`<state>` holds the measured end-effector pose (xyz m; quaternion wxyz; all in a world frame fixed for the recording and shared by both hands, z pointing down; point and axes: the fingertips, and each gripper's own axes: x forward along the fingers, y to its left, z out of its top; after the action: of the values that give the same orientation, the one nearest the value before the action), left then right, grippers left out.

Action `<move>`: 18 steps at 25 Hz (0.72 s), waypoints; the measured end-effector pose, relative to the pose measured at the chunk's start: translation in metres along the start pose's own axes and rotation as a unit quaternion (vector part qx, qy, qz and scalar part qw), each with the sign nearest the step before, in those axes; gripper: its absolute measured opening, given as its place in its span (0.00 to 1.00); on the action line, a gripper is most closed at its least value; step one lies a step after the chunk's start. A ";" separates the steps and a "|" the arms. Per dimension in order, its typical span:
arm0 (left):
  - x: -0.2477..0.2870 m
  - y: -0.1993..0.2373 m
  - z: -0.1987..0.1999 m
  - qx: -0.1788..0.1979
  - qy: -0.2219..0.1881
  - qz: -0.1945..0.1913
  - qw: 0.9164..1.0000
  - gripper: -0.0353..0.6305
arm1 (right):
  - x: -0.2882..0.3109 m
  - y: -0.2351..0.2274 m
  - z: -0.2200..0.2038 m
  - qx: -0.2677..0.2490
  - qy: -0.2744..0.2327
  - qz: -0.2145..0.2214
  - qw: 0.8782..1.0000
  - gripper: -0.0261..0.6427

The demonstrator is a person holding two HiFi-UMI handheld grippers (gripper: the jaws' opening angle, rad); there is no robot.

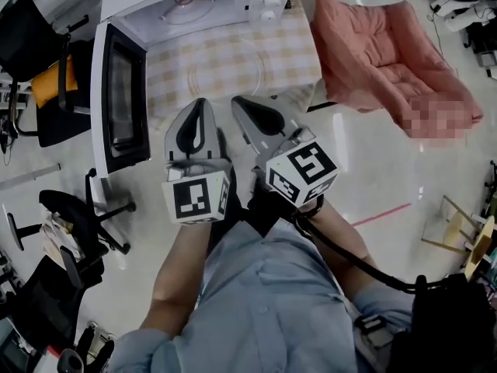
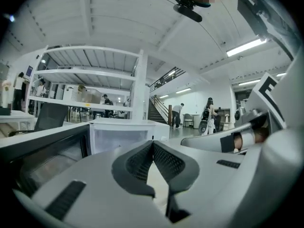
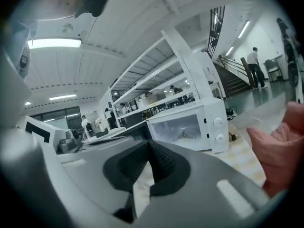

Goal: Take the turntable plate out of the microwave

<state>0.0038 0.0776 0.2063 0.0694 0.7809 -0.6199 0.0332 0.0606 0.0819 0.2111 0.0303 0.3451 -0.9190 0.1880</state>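
The white microwave (image 1: 198,2) stands at the back of a checked tablecloth (image 1: 287,53) with its door (image 1: 120,99) swung open to the left. Inside its cavity only the roller ring (image 1: 186,6) shows. A clear round glass plate (image 1: 227,70) lies flat on the cloth in front of the microwave, seen as a faint circular outline. My left gripper (image 1: 200,103) and right gripper (image 1: 237,99) hang side by side, raised above the table's near edge. Both are shut and empty, with the pads meeting in the left gripper view (image 2: 153,144) and the right gripper view (image 3: 148,144).
A pink cushion (image 1: 380,45) lies to the right of the table and also shows at the right edge of the right gripper view (image 3: 280,146). Black office chairs (image 1: 46,68) stand on the floor at the left. A white shelf rack (image 2: 95,80) rises behind the microwave.
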 end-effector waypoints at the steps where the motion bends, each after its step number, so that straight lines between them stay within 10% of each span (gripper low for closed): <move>1: -0.001 0.001 0.006 0.001 -0.006 0.002 1.000 0.06 | -0.002 0.001 0.005 -0.004 -0.008 -0.006 1.000 0.04; 18: -0.008 -0.002 0.034 0.013 -0.025 -0.007 1.000 0.06 | -0.002 0.015 0.042 -0.052 -0.048 -0.026 0.997 0.04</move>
<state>0.0026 0.0811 0.1713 0.0440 0.7867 -0.6154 0.0206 0.0549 0.0782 0.1669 0.0093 0.3753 -0.9188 0.1223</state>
